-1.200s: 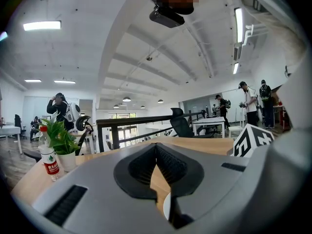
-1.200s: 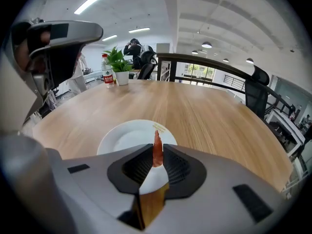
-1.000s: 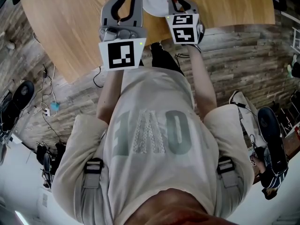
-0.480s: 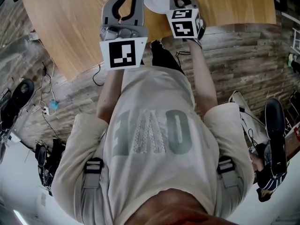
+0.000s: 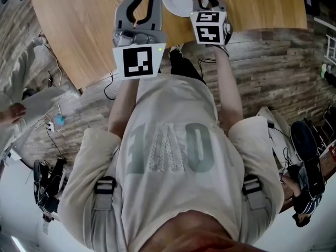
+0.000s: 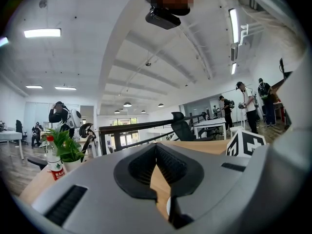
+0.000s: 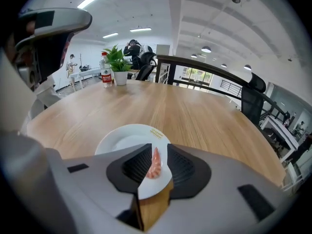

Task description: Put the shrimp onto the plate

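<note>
Shrimp [image 7: 155, 164] on plate [image 7: 122, 140] between opening fingers [image 7: 138, 164] of right gripper [image 7: 157, 149]; left gripper [image 6: 156, 146] fingers together.

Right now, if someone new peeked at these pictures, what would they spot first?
The pink shrimp catches the eye first. It is between the jaws of the right tool, which are opening, right over the white plate. That plate rests near the edge of the big wooden table, and the left tool is shut and empty beside it.
</note>
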Available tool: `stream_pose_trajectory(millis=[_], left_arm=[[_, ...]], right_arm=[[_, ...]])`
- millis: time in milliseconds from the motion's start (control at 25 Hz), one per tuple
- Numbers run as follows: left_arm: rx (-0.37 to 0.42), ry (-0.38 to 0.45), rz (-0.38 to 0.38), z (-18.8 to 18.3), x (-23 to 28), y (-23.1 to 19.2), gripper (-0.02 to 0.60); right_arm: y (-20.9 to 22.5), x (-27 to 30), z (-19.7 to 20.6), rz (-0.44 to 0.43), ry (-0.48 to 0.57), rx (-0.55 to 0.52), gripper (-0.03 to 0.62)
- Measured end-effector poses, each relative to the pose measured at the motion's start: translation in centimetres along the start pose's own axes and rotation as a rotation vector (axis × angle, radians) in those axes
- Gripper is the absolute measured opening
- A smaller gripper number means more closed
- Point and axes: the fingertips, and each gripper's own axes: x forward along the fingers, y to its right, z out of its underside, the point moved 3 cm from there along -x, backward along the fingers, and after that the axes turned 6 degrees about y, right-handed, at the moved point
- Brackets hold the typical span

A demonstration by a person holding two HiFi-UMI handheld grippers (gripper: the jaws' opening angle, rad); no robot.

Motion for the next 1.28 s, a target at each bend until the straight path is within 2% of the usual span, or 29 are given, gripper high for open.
stream_pose_trajectory(millis=[240,440,600,720,800,920,1080,1280], left_arm=[[0.025,0.083,0.009,-2.3,-1.3,0.4,0.011],[0.077,0.14,0.039,-4.9,-2.0,1.1,0.009],[0.036,0.2,0.035,-7.3,-2.1,0.8,0.009],[0.121,0.233,0.063,-9.4,-1.9,0.9,0.009],[0.152,0.255,0.075,-10.5,-2.0,1.1,0.009],[0.137,0.299,0.068,-11.9,-2.2,0.9,0.011],[0.114,0.326,0.065,-12.9,-2.5,0.6,0.009],[0.081,0.349,0.064,-13.4,-2.7,0.6,0.009]], right_arm=[[0.4,-3.0,-4.4,0.041,0.149,0.027,0.098],[1.7,-7.4,-9.3,0.096,0.332,0.09,0.117],[2.4,-11.6,-13.7,0.097,0.508,0.142,0.115],[3.1,-14.5,-16.2,0.098,0.625,0.197,0.109],[3.5,-16.2,-17.2,0.122,0.694,0.223,0.078],[3.7,-18.7,-18.4,0.17,0.789,0.22,0.041],[3.3,-21.7,-19.0,0.194,0.881,0.216,0.028],[2.5,-24.3,-18.7,0.25,0.963,0.13,0.023]])
